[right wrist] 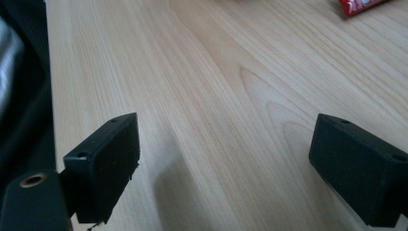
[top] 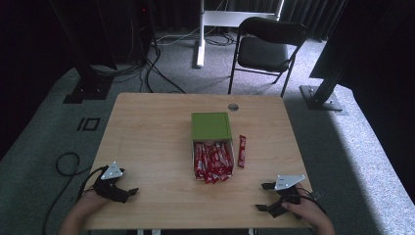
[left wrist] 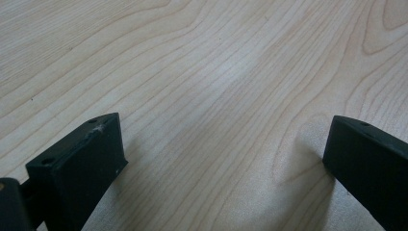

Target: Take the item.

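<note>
the left gripper [top: 128,192] rests near the front left corner of the pale wooden table [top: 147,127] and the right gripper [top: 262,197] near its front right corner, both with black jaws spread wide over bare wood, seemingly parked ready to start. toward the table's middle, well apart from both, lies a green-lidded white box [top: 211,128] with its open end facing the front edge, so its red snack sachets [top: 212,161] can be reached. one loose red sachet [top: 242,151] lies just beside the box, toward the right edge.
</note>
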The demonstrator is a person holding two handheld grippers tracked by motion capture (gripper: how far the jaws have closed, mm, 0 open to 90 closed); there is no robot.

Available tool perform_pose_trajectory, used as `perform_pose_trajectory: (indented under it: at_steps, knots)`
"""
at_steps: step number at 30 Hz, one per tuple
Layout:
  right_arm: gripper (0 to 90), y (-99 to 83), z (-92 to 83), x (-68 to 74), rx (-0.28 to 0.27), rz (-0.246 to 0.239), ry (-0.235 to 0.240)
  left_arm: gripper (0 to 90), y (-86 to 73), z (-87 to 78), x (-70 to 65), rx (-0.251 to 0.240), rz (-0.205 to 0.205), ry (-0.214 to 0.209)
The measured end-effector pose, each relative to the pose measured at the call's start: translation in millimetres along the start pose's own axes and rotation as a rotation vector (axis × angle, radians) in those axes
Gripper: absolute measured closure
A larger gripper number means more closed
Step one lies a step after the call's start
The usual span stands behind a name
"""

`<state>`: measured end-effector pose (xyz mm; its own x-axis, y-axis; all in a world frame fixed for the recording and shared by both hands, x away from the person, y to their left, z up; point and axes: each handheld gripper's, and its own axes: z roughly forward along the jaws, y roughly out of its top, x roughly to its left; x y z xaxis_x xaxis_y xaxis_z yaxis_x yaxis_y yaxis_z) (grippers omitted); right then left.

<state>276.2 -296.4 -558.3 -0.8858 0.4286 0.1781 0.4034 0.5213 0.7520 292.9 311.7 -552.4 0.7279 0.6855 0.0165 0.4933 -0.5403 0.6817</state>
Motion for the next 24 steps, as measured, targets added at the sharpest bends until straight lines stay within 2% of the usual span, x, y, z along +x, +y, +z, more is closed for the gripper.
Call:
perform_pose_trajectory:
  at_steps: [4, 7, 10, 12, 13, 24]
  knots:
    - [10.5, -0.1, -0.2, -0.8, -0.007, 0.017, 0.004, 1.5, 0.0, 0.0, 0.0, 0.000, 0.000, 0.000]
    - [10.5, 0.8, 0.8, -0.3, -0.005, 0.022, -0.020, 1.5, 0.0, 0.0, -0.1, 0.000, -0.001, 0.000]
    - [10.5, 2.8, 3.4, 2.3, 0.026, -0.042, -0.074, 1.5, 0.0, 0.0, -0.1, 0.000, 0.000, 0.000]
    - [10.4, 3.7, 5.9, 3.5, 0.055, -0.123, -0.113, 1.5, 0.0, 0.0, 0.0, 0.000, 0.000, 0.000]
    - [10.5, 4.1, 6.6, 4.1, 0.062, -0.137, -0.120, 1.5, 0.0, 0.0, 0.0, 0.000, 0.000, 0.000]
    - [10.5, 4.1, 6.6, 3.9, 0.061, -0.136, -0.119, 1.5, 0.0, 0.0, 0.0, 0.000, 0.000, 0.000]
